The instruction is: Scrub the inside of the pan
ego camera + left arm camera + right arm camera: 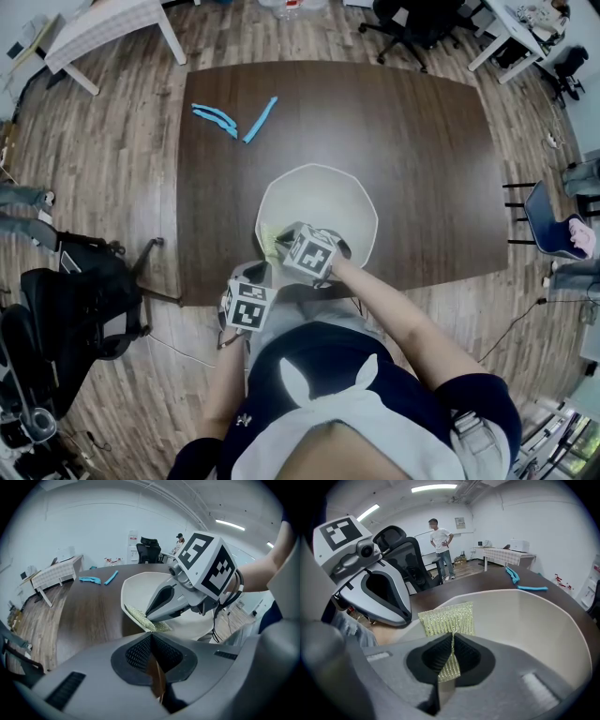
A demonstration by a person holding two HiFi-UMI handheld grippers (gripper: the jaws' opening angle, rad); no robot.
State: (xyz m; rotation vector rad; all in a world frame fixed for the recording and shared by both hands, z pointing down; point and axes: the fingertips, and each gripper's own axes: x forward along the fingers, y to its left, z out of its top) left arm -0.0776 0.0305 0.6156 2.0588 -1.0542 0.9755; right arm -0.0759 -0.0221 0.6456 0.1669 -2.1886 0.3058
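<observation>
A white pan [328,202] sits on the dark table [422,159], near its front edge. My right gripper [281,242] reaches into the pan's near left side, shut on a yellow-green scrub cloth [447,618]. The cloth [140,617] lies against the pan's inner wall [140,585] by the rim. My left gripper [261,279] stays just outside the pan's near rim, its jaws closed on a thin brown piece [157,677] that looks like the pan's handle. In the right gripper view the left gripper [407,617] stands close on the left, beside the pan [525,616].
Light blue tools [230,120] lie at the table's far left. A black office chair [84,300] stands to the left, a white table [103,28] at the far left, a blue chair [558,225] to the right. A person [440,545] stands farther back in the room.
</observation>
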